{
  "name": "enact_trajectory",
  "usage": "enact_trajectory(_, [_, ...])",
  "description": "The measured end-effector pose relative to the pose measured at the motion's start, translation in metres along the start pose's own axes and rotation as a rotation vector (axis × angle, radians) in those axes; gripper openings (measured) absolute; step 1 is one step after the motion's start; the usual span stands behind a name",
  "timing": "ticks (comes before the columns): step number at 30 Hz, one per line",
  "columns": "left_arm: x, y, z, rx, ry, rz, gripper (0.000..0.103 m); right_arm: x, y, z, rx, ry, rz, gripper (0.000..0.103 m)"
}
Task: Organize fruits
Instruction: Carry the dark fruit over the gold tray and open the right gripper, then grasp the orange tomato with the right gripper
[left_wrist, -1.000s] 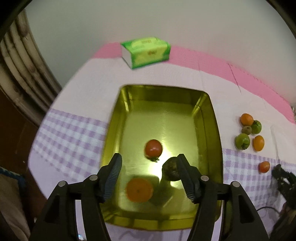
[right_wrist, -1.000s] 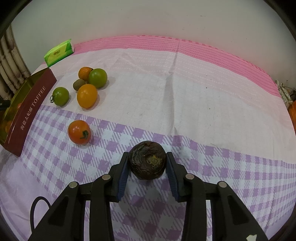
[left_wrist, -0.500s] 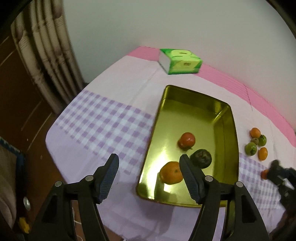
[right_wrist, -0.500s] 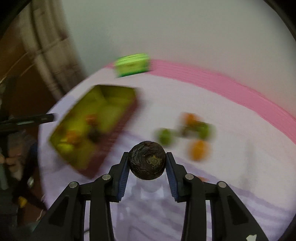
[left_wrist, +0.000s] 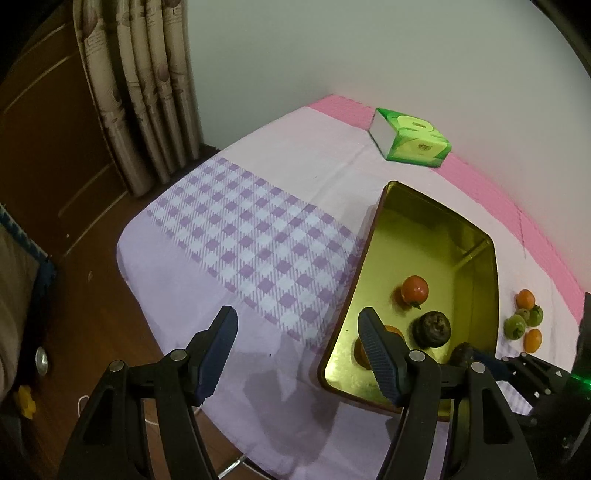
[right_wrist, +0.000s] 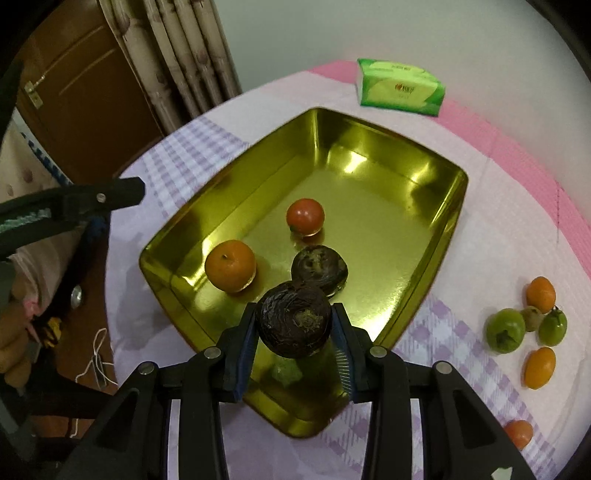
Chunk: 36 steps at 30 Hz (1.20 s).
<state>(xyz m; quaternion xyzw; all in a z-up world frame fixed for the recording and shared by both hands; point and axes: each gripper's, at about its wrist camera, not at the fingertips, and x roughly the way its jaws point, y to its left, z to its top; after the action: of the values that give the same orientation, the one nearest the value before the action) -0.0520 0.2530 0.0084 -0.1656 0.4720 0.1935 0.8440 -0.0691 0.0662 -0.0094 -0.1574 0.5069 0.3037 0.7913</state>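
three fruits lie in the gold tray (right_wrist: 448, 225) — the right gripper (right_wrist: 294, 334) clamps a dark wrinkled fruit (right_wrist: 293, 319) over its near end; left gripper (left_wrist: 295, 354) open, empty. six fruits (right_wrist: 504, 330) wait on the right.

Three fruits (right_wrist: 309, 254) lie in the tin (right_wrist: 424, 284) — loose fruits (right_wrist: 524, 328) to its right, tissue pack (right_wrist: 400, 92) behind.
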Motion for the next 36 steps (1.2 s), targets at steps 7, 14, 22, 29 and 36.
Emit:
enact_trajectory(7, [0.005, -0.002, -0.001, 0.004, 0.017, -0.011, 0.068, 0.019, 0.001, 0.004, 0.012, 0.024, -0.012, 0.036])
enact_trajectory(14, [0.009, -0.004, -0.003, 0.013, 0.033, -0.015, 0.068, 0.02, 0.004, 0.004, 0.012, 0.018, -0.023, 0.038])
enact_trajectory(22, [0.008, -0.007, -0.003, 0.021, 0.027, -0.019, 0.068, -0.034, -0.019, -0.008, 0.11, -0.135, 0.023, 0.048])
enact_trajectory(29, [0.005, -0.018, -0.006, 0.072, 0.014, -0.006, 0.068, -0.076, -0.107, -0.078, 0.292, -0.137, -0.14, 0.049])
enact_trajectory(36, [0.003, -0.046, -0.014, 0.198, 0.01, -0.025, 0.068, -0.08, -0.171, -0.14, 0.443, -0.093, -0.234, 0.05])
